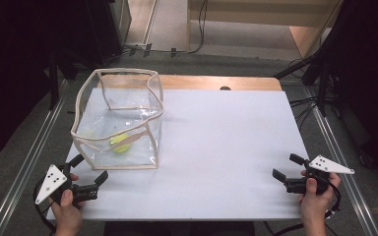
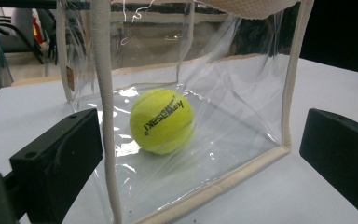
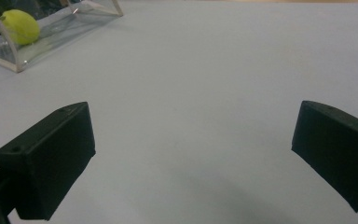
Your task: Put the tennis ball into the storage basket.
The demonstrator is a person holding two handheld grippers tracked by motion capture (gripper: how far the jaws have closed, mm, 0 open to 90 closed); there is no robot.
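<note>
Two grippers are in our hands, and both stand with their jaws spread wide and nothing between them. Our left gripper (image 1: 89,169) sits at the near left corner of the white rectangular table top (image 1: 226,147), just in front of the clear soft plastic bag with cream fabric edging (image 1: 153,105). Our right gripper (image 1: 285,167) rests well apart from it at the near right edge, over bare table.

Inside the bag lies the yellow-green felt tennis ball (image 2: 161,120), on the bag's floor close to the near wall; in the left gripper view we see it through the film, between the black jaws but behind the plastic.

We judge the work in hand to be getting at that ball, and several things could spoil it. If we push the left gripper straight forward, the jaws would meet the transparent wall, not the ball, and the light bag would probably slide or fold away. The cream vertical strip (image 2: 103,93) hanging in front of the left jaw could snag there. The rim (image 1: 123,73) already sags and waves, so coming in from above we may catch it and collapse the opening. A round ball on slick film would likely roll from a half-closed grip. With our right gripper so far off, nothing steadies the bag.
</note>
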